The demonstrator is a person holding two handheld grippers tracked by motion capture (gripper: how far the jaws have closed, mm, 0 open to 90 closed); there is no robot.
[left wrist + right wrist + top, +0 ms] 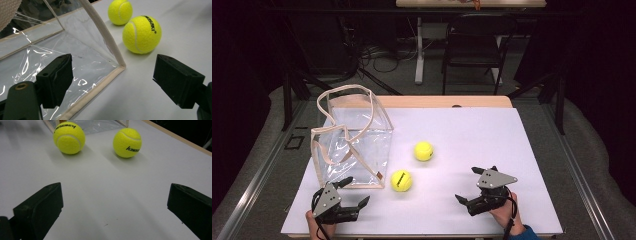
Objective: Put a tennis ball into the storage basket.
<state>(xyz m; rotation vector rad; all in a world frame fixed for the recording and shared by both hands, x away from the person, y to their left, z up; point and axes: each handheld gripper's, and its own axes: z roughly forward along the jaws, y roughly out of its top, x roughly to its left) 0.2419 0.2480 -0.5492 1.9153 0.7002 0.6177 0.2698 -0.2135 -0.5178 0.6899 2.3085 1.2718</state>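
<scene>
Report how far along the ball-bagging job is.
Nothing looks done: both yellow tennis balls lie on the white table, outside the clear plastic tote bag. Nothing is in hand; the left gripper and right gripper are open. Presumably both balls remain.

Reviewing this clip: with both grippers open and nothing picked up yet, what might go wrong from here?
The two round yellow tennis balls, near and far, lie loose on the white table; a nudge may roll them. The left hand-held gripper sits by the clear plastic tote bag, whose soft walls might crumple or tip if bumped.
</scene>
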